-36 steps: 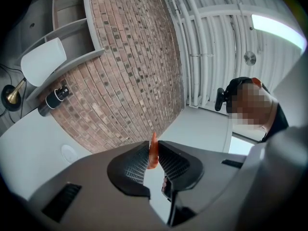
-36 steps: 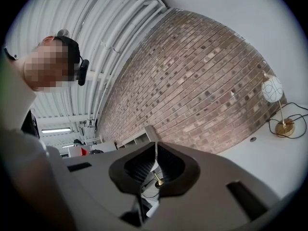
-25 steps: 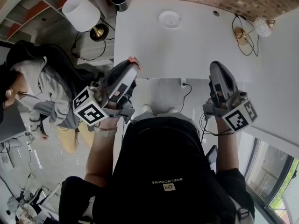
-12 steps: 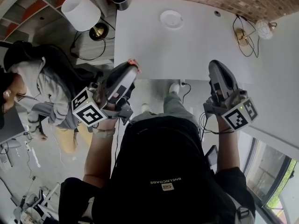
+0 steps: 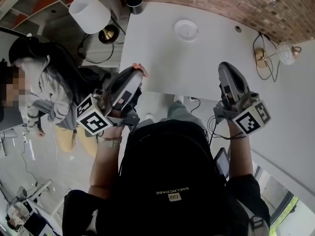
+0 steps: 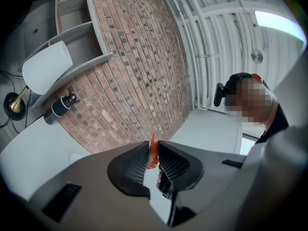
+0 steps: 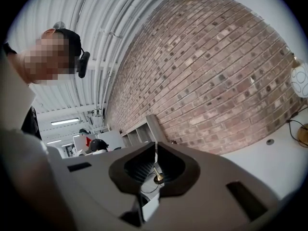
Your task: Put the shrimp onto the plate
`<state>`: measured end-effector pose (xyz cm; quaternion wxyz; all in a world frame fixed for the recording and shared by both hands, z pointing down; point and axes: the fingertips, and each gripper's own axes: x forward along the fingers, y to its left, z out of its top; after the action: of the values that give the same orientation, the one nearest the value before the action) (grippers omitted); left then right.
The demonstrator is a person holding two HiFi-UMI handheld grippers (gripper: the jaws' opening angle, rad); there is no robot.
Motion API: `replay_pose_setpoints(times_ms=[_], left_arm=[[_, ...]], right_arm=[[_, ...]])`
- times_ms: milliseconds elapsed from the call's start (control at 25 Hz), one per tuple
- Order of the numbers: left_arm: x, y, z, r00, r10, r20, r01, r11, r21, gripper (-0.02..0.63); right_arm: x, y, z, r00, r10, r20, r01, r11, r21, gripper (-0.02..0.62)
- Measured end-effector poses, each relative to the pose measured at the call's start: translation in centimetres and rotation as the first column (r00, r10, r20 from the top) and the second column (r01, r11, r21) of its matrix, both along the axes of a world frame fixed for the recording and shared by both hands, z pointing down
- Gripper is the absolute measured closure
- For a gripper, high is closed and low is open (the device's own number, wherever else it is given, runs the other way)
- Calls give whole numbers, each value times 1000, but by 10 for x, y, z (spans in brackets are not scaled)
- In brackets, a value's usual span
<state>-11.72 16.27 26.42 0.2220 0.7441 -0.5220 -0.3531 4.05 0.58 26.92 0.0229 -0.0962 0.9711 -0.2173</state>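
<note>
One light, likely soft shrimp (image 6: 153,150) is sitting pinched across its body in the left claw (image 6: 153,147); right claw (image 7: 155,154) is hanging clenched, empty.

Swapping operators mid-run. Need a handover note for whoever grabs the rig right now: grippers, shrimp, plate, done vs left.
Left hand-held gripper: shut on the shrimp, held at the near left corner of the white table.
Right hand-held gripper: shut, nothing between its jaws, at the table's near edge.
Plate: empty, at the table's far side, apart from both grippers.
Done: shrimp is in the grip.
Left: carry it across to the plate, lower it, open the jaws.
</note>
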Motion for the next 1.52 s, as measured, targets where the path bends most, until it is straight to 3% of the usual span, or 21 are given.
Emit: replay_pose_setpoints(times_ms=[1040,1520], left_arm=[[23,-98,9,977,-214,-14,211,971,-111,546],[39,-120,13,979,-204,-11,200,970,-138,546]], right_arm=[[-16,-129,28,977,-212,27,214,971,-109,581],[-2,-165,37,983,-181,33,184,975,-128,580]])
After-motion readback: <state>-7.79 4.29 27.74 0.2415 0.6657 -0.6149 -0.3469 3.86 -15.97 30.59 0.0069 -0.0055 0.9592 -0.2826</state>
